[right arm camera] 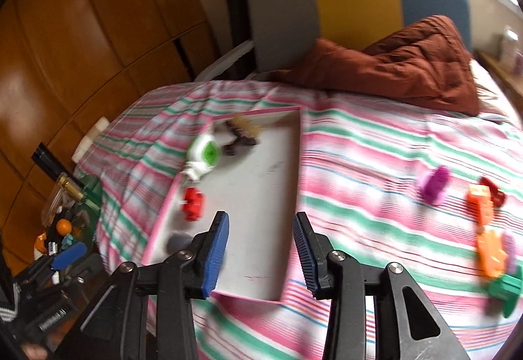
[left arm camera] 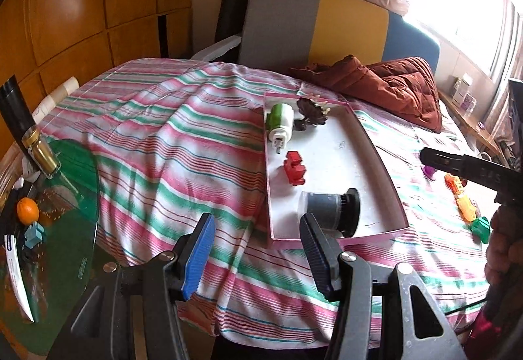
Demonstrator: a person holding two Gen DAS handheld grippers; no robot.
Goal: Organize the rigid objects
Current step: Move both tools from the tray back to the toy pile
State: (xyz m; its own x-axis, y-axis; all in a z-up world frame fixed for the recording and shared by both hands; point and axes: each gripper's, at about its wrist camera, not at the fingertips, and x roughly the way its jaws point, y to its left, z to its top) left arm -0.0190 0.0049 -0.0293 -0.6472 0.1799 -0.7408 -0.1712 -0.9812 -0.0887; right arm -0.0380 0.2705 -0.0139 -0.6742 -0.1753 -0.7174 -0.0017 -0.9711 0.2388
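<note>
A pink-rimmed tray [left arm camera: 376, 144] is seen on the striped bedspread [left arm camera: 163, 144], holding a red block [left arm camera: 295, 168], a green-white cylinder [left arm camera: 279, 123] and a dark lens-like cylinder [left arm camera: 333, 209]. Toys beyond the tray's right edge are blurred in the right view. Left gripper [left arm camera: 258, 257] and right gripper [right arm camera: 260, 257] are held parted, nothing between their jaws.

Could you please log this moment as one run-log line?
left tongs: open, empty | right tongs: open, empty | tray: red block, lens inside
</note>
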